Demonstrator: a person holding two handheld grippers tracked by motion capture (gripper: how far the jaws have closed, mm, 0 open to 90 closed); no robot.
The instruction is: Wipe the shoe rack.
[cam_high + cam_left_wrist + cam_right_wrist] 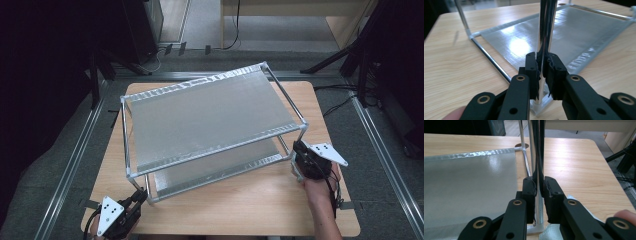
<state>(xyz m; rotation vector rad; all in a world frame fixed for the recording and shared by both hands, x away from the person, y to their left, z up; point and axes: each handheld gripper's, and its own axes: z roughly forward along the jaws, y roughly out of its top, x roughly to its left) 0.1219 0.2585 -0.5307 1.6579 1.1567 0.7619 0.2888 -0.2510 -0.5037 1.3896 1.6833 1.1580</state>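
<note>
High view: left gripper point(141, 195) and right gripper point(297, 147) clamp rack point(210, 112) posts on table point(260, 200).

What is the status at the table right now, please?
Left gripper shut on near-left post of the two-tier rack. Right gripper shut on near-right post. Rack stands on the wooden table; nothing in the way.

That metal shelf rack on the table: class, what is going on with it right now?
A person is gripping the two-tier metal shelf rack with a pair of hand-held tongs, one in each hand. The left tongs are shut on the upright post at the rack's near-left corner. The right tongs are shut on the post at its near-right corner. The rack sits askew on the wooden table, with its corner feet on the tabletop in both gripper views.
</note>
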